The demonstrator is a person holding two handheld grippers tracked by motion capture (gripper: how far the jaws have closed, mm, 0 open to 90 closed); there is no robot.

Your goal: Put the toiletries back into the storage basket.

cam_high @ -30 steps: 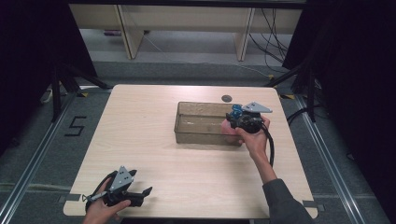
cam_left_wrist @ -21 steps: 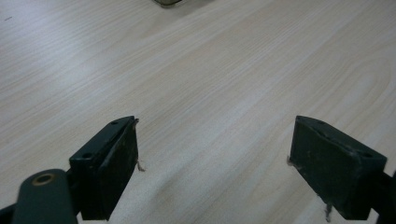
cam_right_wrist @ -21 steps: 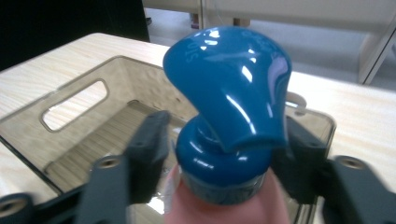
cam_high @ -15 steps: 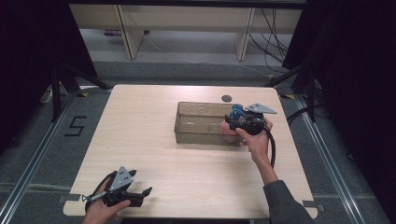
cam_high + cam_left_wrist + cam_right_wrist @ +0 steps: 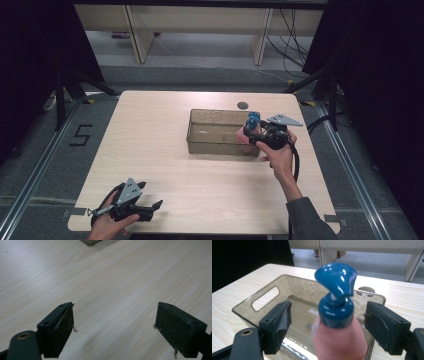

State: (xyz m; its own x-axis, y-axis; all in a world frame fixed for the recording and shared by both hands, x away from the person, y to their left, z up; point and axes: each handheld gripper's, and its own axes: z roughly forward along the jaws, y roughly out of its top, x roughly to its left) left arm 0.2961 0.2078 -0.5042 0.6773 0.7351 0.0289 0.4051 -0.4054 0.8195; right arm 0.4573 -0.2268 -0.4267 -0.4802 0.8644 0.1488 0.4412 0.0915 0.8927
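At right of centre in high view: right gripper over right end of translucent smoky plastic bin, probably for drop or pickup there. In right gripper view, lower centre: pink bottle with glossy blue pump cap standing between jaws, jaws spread, visible gap each side, not clamping. Bottle base hidden; in or beside bin, cannot tell. At lower left of high view: left gripper low over pale wooden table, jaws wide, nothing between; likely parked.

Lab: black curtains, floor cables
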